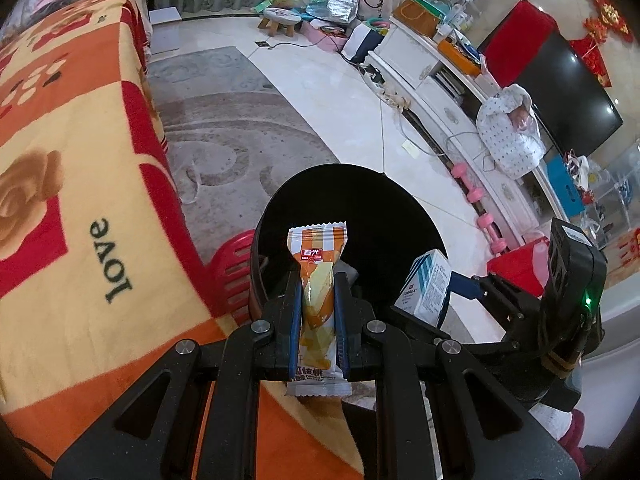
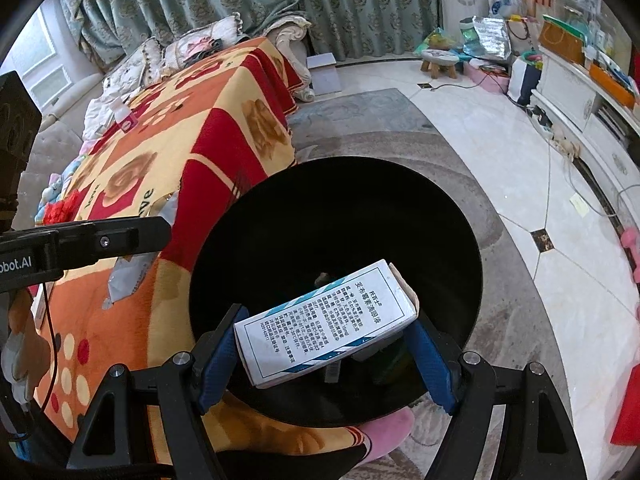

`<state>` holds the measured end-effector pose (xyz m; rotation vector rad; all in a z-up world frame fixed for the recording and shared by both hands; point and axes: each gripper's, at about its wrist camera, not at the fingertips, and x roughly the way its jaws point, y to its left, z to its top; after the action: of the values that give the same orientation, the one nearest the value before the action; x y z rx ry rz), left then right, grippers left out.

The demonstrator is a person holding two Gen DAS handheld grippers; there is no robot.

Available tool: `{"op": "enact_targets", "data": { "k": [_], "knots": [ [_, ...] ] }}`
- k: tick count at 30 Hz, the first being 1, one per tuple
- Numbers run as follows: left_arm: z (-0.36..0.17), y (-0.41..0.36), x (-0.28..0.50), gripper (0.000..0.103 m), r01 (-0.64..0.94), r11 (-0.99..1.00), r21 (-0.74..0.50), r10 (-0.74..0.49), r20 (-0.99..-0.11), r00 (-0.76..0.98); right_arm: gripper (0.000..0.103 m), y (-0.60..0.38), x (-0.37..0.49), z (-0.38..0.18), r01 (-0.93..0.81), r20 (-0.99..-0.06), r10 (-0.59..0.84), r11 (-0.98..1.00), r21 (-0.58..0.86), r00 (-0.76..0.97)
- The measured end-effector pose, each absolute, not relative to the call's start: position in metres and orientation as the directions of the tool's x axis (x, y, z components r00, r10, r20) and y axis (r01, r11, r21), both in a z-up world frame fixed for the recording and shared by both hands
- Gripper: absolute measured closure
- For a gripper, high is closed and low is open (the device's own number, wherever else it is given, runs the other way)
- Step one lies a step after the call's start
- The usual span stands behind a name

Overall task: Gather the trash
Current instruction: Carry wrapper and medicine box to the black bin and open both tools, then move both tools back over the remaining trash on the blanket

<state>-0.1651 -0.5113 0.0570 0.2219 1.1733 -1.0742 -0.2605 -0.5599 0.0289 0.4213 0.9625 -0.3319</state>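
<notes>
- My left tool (image 1: 319,300) is clamped on an orange-and-white snack wrapper (image 1: 319,300), which stands upright between the blue pads; its crimped top pokes out past the fingertips and its bottom edge hangs behind them.
- My right tool (image 2: 326,342) is closed on a white medicine box (image 2: 326,326) with blue stripes and printed text, held across its ends and tilted, far end higher. In the left view the same box (image 1: 426,284) sits just right of the wrapper, the two apart.
- Both items hover over the mouth of the black trash bin (image 2: 460,216). The wrapper's top lies inside the rim outline (image 1: 416,208) in my left view; the box lies over the near half of the opening in my right view.
- The bin's left rim sits close against the blanket (image 2: 224,128), an orange, red and cream cover printed "love"; I cannot tell whether they touch.
- A torn silver wrapper (image 2: 128,276) lies on the blanket near the left tool's arm.
- A red plastic stool (image 1: 234,268) shows between blanket and bin in the left view.
- Right of the bin the rug (image 2: 380,128) and tiled floor (image 2: 520,184) give open room out to the white TV cabinet (image 1: 436,92).
- A pink slipper (image 2: 386,434) shows below the bin's near rim.
</notes>
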Motion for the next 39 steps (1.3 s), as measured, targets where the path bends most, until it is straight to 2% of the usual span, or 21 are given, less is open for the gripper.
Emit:
{"op": "enact_targets", "data": {
  "k": [14,17,19,21,23,32,39],
  "knots": [
    [0.049,-0.522,-0.165,0.09,0.766,0.51,-0.392,-0.565,-0.824,-0.046,0.026,-0.569,-0.261,0.025,0.466,-0.837,-0.073,0.855,0.228,0.543],
    [0.047,-0.524,-0.166,0.089,0.762,0.514,-0.393,-0.565,-0.824,-0.044,0.017,-0.569,-0.262,0.024,0.464,-0.834,-0.07,0.855,0.233,0.548],
    [0.048,-0.524,-0.164,0.085,0.756,0.511,-0.41,-0.578,-0.815,-0.05,0.016,-0.568,-0.264,0.025,0.46,-0.831,-0.068,0.856,0.236,0.552],
    [0.048,-0.524,-0.161,0.069,0.743,0.504,-0.44,-0.594,-0.801,-0.071,0.016,-0.568,-0.266,0.026,0.459,-0.831,-0.071,0.857,0.232,0.552],
    [0.049,-0.521,-0.159,0.06,0.73,0.498,-0.469,-0.612,-0.786,-0.087,0.015,-0.569,-0.268,0.027,0.462,-0.835,-0.076,0.858,0.224,0.545],
    [0.055,-0.514,-0.159,0.059,0.722,0.506,-0.472,-0.617,-0.783,-0.078,0.015,-0.566,-0.27,0.027,0.455,-0.838,-0.067,0.862,0.224,0.541],
    [0.07,-0.486,-0.156,0.059,0.734,0.55,-0.399,-0.595,-0.804,0.009,0.015,-0.557,-0.268,0.037,0.448,-0.837,-0.092,0.873,0.193,0.539]
  ]
}}
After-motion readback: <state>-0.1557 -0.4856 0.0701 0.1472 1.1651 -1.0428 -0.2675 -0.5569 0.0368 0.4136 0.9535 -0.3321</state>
